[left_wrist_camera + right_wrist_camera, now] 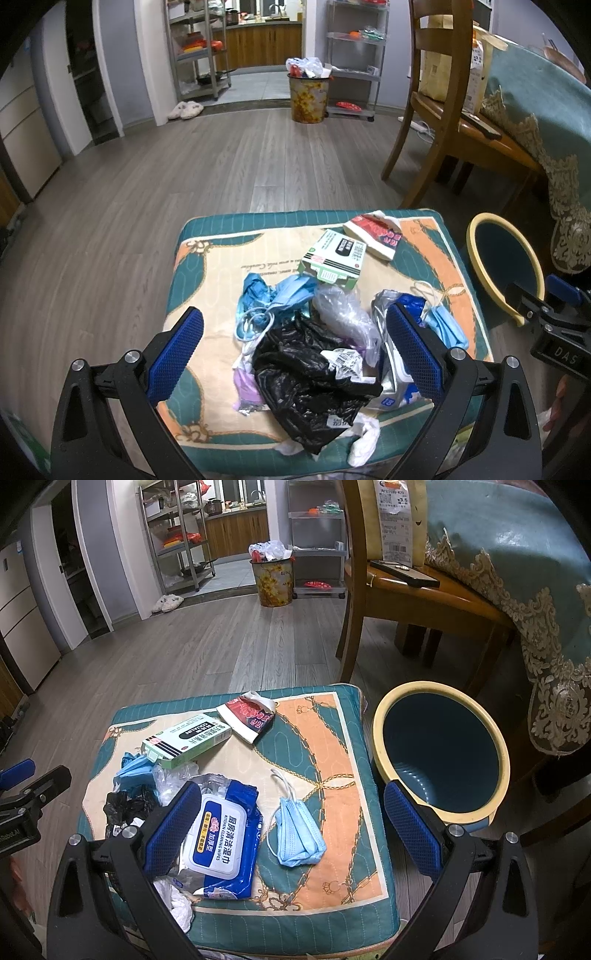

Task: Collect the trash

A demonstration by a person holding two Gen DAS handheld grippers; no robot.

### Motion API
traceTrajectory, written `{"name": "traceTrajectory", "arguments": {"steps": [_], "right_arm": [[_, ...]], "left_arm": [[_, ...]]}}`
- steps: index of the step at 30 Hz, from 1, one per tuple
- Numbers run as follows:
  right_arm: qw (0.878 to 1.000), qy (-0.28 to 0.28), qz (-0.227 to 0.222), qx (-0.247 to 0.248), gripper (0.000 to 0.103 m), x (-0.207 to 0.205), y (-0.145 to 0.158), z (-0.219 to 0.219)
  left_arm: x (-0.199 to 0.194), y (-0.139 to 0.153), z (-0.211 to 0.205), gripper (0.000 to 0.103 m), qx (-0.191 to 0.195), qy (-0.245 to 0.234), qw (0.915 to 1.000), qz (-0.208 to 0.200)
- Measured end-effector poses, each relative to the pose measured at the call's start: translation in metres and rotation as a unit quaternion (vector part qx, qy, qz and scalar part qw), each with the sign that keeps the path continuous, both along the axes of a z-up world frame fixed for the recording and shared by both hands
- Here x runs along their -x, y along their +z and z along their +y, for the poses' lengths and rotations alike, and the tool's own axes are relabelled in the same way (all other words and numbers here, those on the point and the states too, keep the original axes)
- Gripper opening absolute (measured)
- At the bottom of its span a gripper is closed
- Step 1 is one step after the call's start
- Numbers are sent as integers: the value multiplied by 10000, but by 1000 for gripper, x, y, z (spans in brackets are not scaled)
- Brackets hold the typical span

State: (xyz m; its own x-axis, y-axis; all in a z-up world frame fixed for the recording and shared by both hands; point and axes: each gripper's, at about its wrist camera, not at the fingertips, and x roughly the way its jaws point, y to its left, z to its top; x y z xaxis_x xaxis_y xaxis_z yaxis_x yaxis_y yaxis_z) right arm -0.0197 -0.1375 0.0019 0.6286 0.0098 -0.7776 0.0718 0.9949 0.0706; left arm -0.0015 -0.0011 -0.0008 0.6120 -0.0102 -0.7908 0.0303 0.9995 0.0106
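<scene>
Trash lies on a teal and orange cushion. My left gripper is open over a black plastic bag, with a clear bag and blue gloves beyond. My right gripper is open above a blue wet-wipes pack and a blue face mask. A green box and a torn red and white packet lie at the far side. A blue bin with a yellow rim stands right of the cushion.
A wooden chair and a table with a teal lace-edged cloth stand at the right. A full floral trash can stands far across the wooden floor, between metal shelves. Slippers lie by the doorway.
</scene>
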Motion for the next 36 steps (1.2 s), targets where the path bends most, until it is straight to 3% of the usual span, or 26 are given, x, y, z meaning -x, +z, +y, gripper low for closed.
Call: {"name": "traceTrajectory", "arguments": {"steps": [18, 23, 30, 33, 36], "right_arm": [[10000, -4, 5, 2, 97, 0, -1, 0], [9999, -49, -40, 86, 97, 0, 2, -5], [9972, 401, -353, 515, 97, -16, 6, -16], [9954, 600, -342, 665, 97, -23, -3, -21], [9950, 800, -252, 539, 97, -26, -17, -26]], "left_arm": [[-2, 2, 3, 98, 27, -2, 10000, -7], [-7, 7, -1, 98, -31, -69, 9998, -207], [-52, 18, -16, 98, 212, -136, 9985, -489], [-76, 8, -23, 98, 142, -163, 9986, -479], [-92, -9, -22, 98, 341, -104, 9987, -367]]}}
